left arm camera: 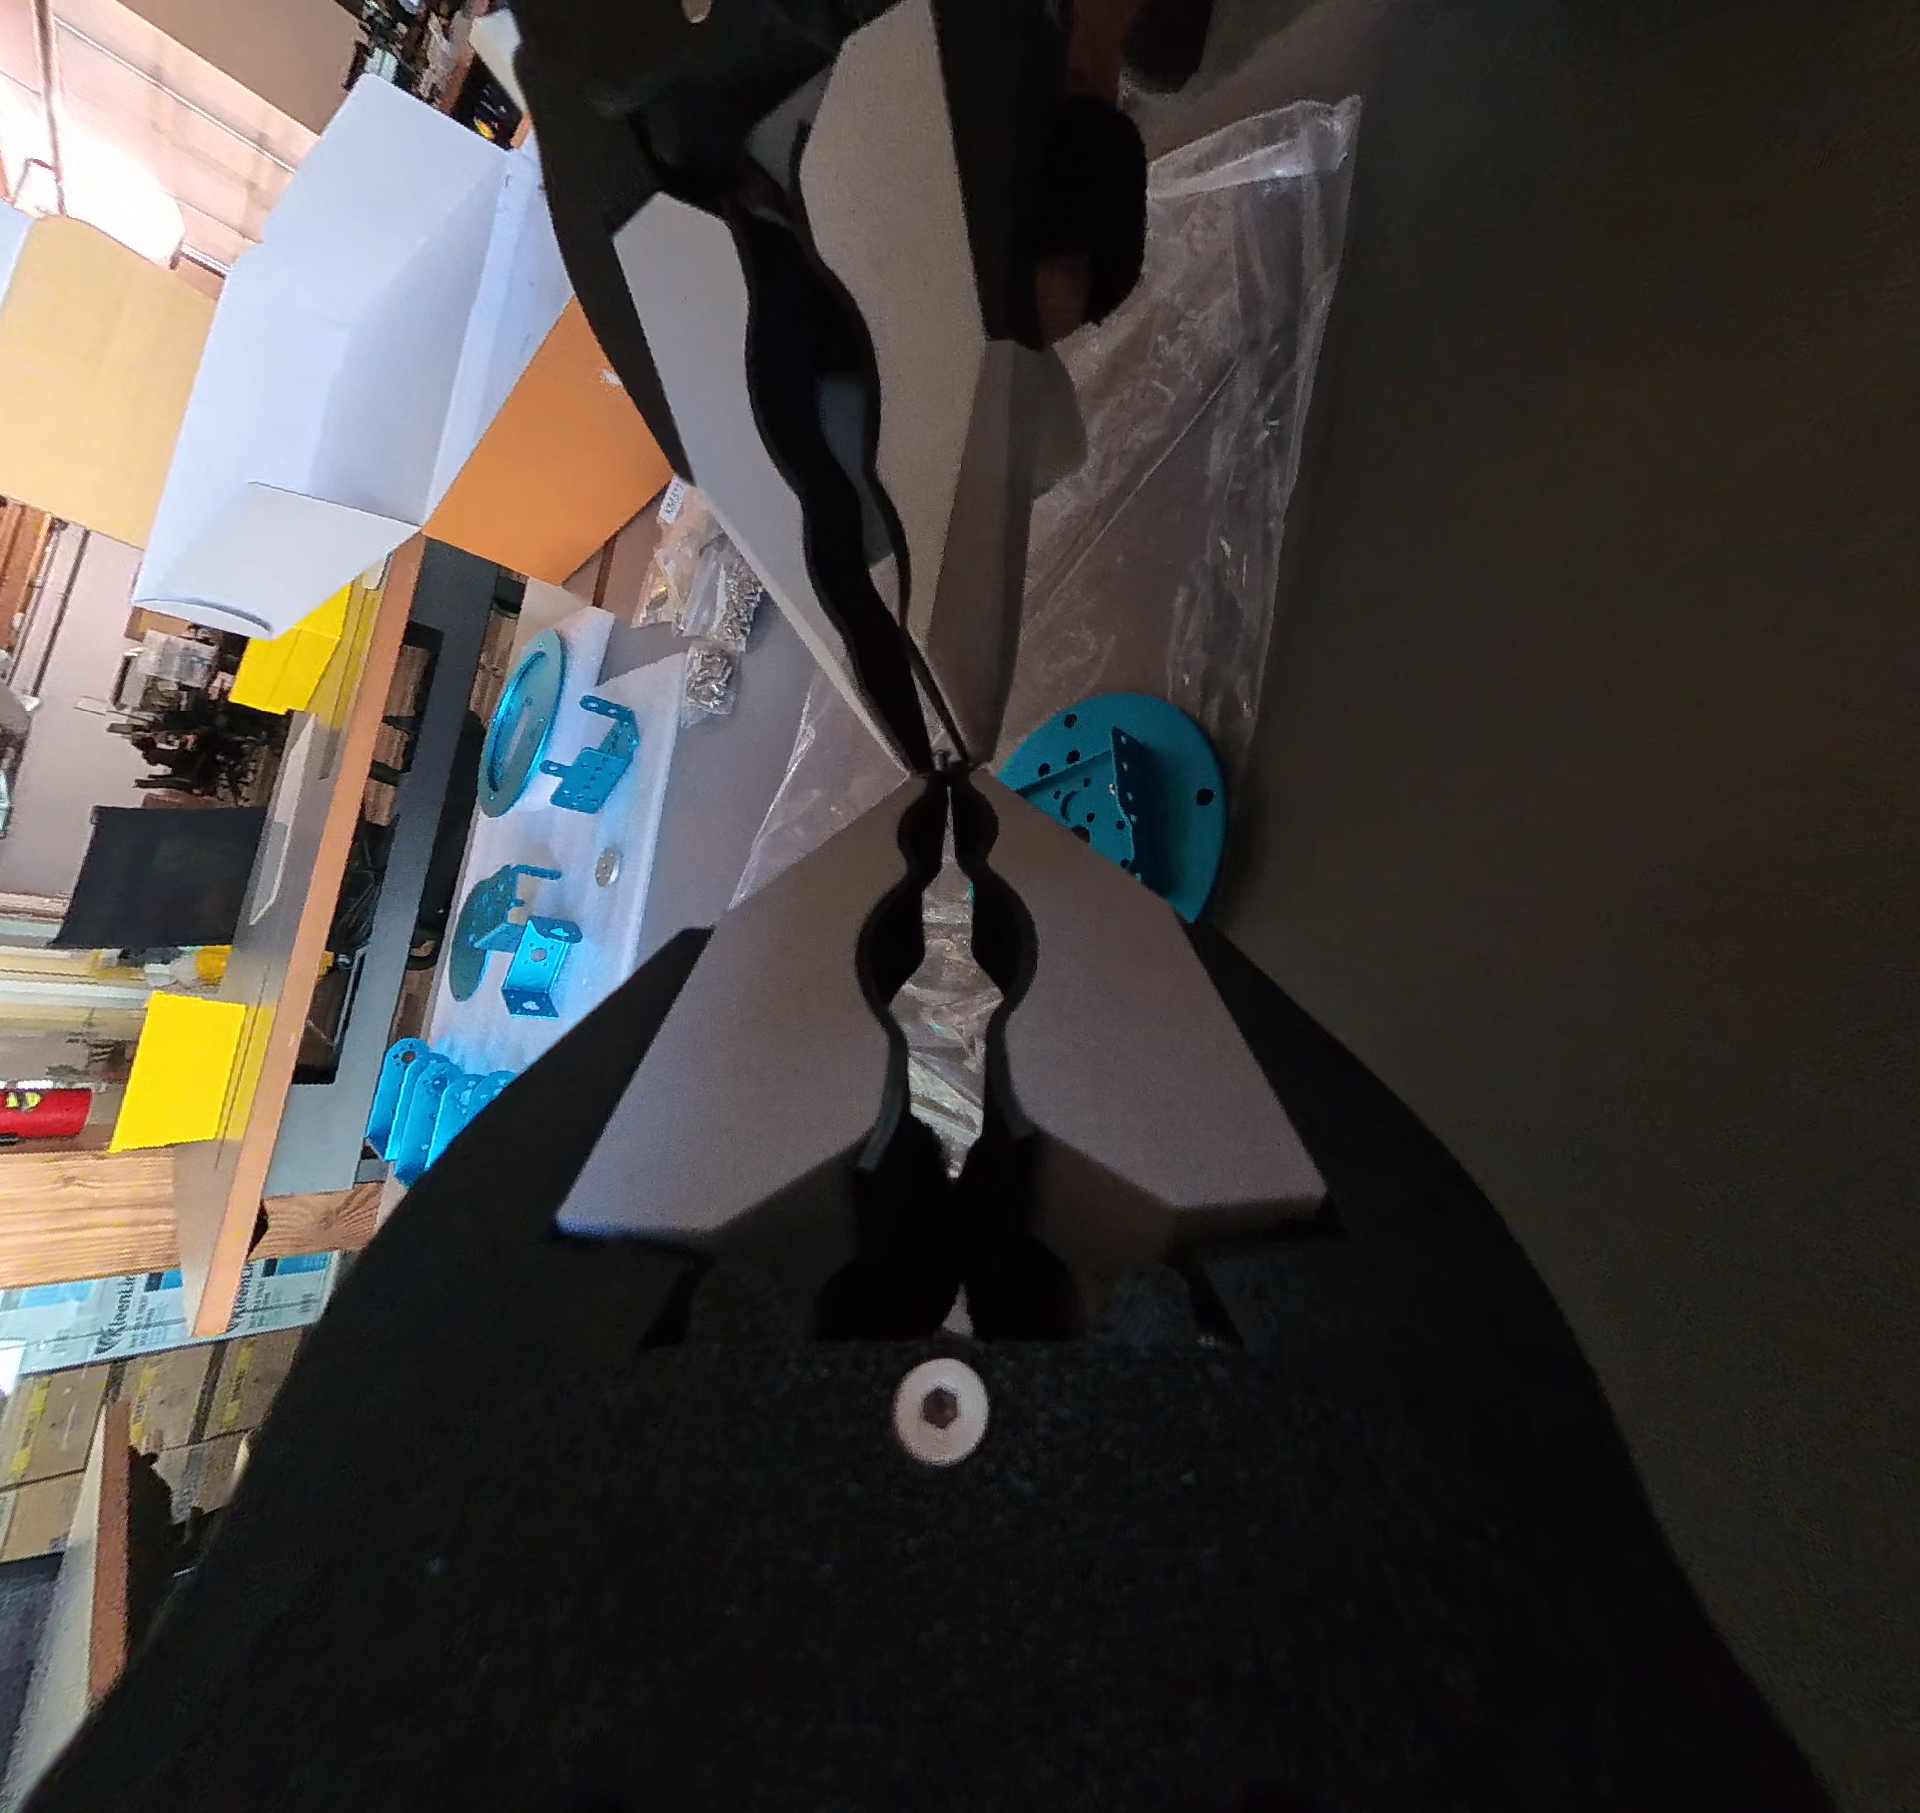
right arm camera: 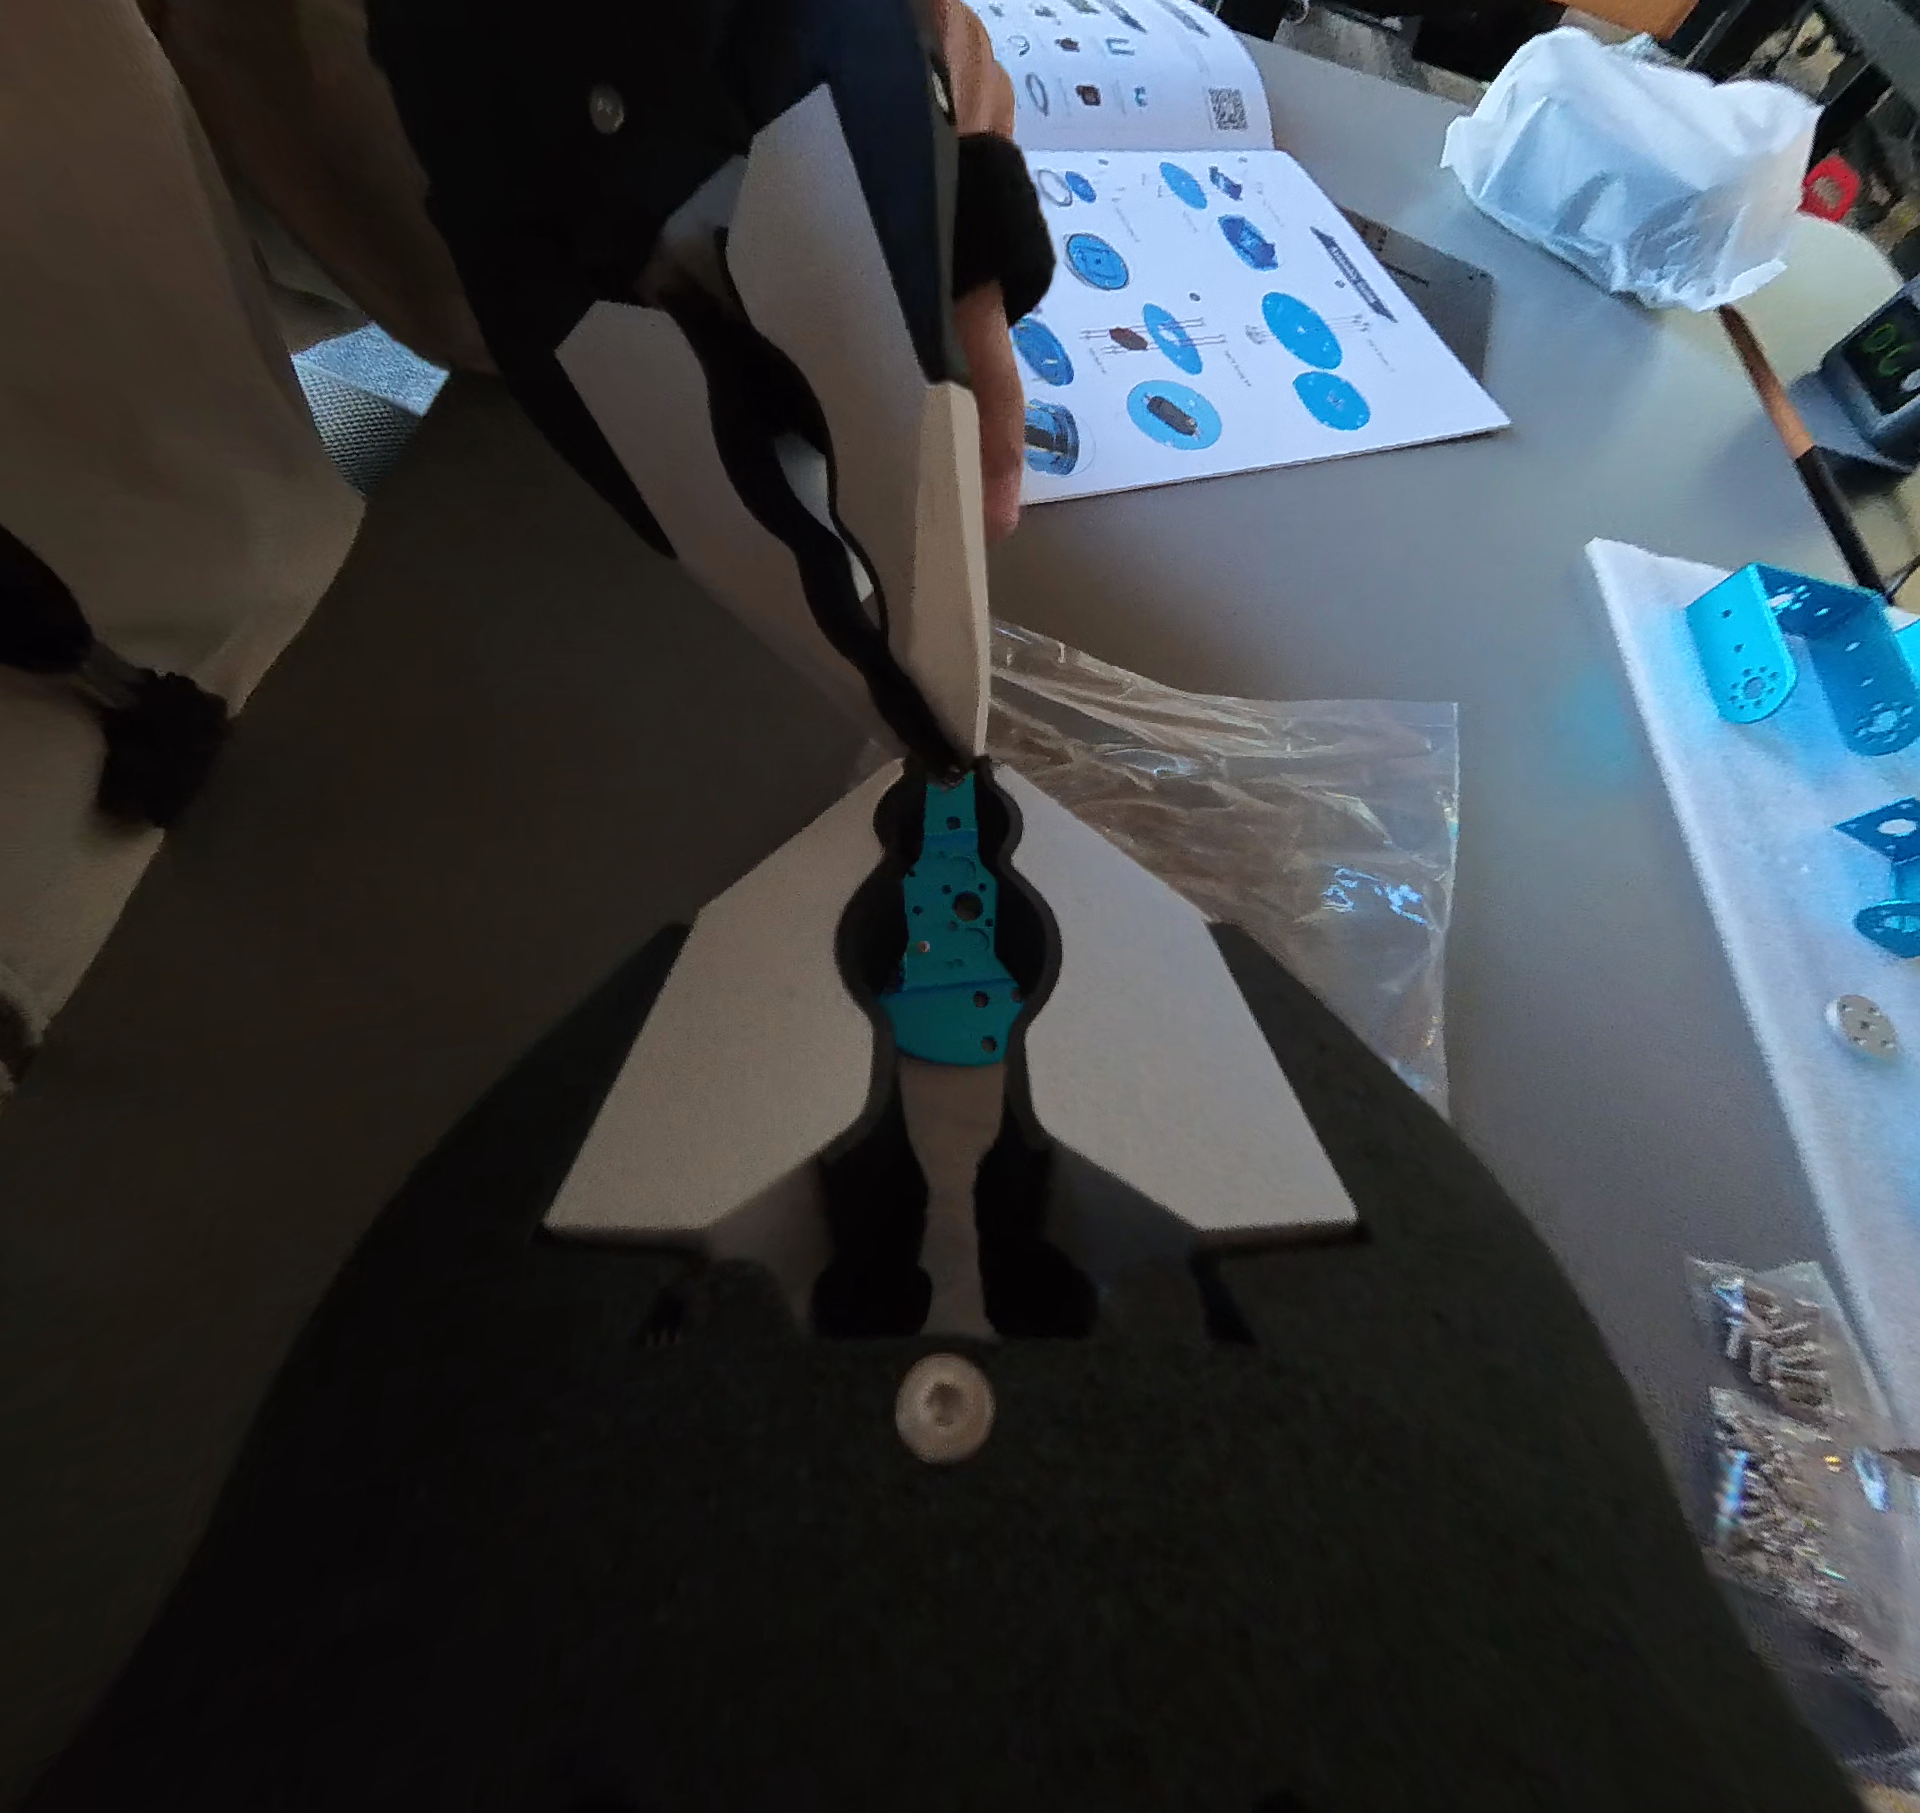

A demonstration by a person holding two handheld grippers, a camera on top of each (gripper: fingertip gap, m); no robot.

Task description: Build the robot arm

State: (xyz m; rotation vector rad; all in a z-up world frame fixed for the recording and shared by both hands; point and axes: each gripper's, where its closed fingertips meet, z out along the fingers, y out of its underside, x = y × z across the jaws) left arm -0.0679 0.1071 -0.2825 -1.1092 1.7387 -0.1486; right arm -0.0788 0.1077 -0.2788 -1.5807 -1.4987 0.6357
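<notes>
In the left wrist view my left gripper point(left arm camera: 943, 789) comes from below with its jaws shut. The right gripper point(left arm camera: 935, 750) comes from above, also shut, tip to tip with it. A tiny dark pin-like part shows where the tips meet; I cannot tell which gripper holds it. Just behind lies a blue round plate point(left arm camera: 1184, 828) with a blue bracket point(left arm camera: 1127, 776) on it. In the right wrist view my right gripper point(right arm camera: 951, 784) meets the left gripper point(right arm camera: 948, 755). The blue plate point(right arm camera: 940, 1031) and bracket point(right arm camera: 945, 901) show through the gap between my fingers.
A clear plastic bag point(right arm camera: 1247, 807) lies on the grey table beside the tips. An open picture booklet point(right arm camera: 1195, 309) lies behind. A white foam tray point(right arm camera: 1745, 828) with blue brackets point(right arm camera: 1787, 641) is at the right, bags of screws point(right arm camera: 1787, 1400) near it, crumpled white wrapping point(right arm camera: 1631, 174) farther back. My left and right fingertips are right by each other.
</notes>
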